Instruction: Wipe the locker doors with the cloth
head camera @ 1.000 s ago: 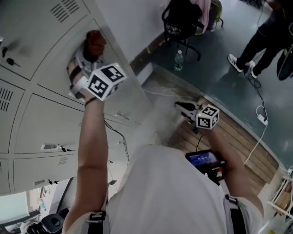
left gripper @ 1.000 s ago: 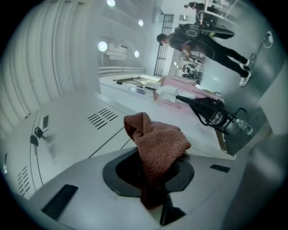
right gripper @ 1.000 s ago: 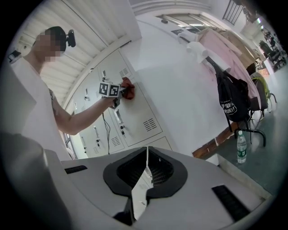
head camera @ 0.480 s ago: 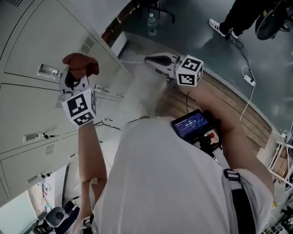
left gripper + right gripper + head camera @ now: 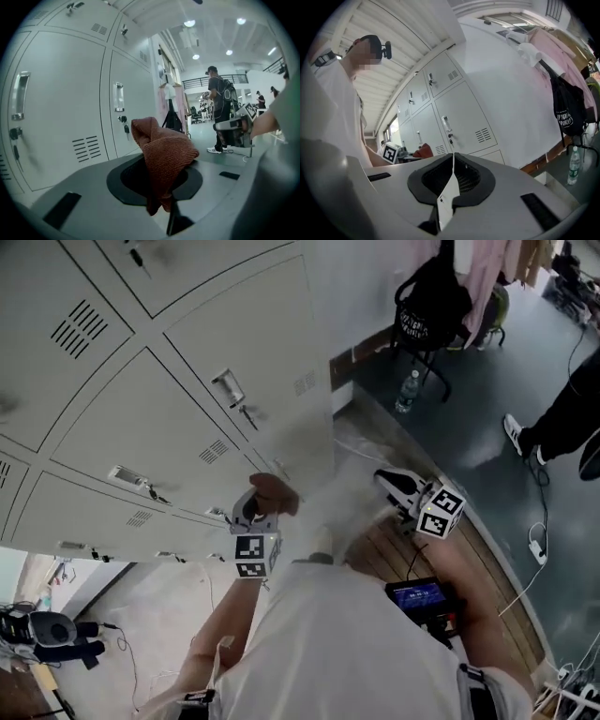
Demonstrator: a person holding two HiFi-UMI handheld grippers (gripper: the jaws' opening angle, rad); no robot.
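Note:
My left gripper point(image 5: 258, 504) is shut on a rust-red cloth point(image 5: 273, 493), low beside the grey locker doors point(image 5: 178, 418). In the left gripper view the cloth point(image 5: 162, 156) bunches up over the jaws, with locker doors point(image 5: 61, 112) to its left and a small gap between them. My right gripper point(image 5: 386, 480) hangs shut and holds nothing, away from the lockers over the floor. In the right gripper view its jaws point(image 5: 452, 178) meet, with the lockers point(image 5: 454, 117) ahead and the cloth point(image 5: 424, 151) small at the left.
Each locker door has a handle and key point(image 5: 232, 390). A black chair with a bag point(image 5: 433, 310) and a water bottle point(image 5: 406, 392) stand to the right. A person's leg point(image 5: 553, 423) shows at the far right. Cables point(image 5: 536, 549) lie on the floor.
My left gripper with the cloth has dropped from high on the lockers to a low spot near my body. The head view has swung across the lockers. The right gripper stays shut.

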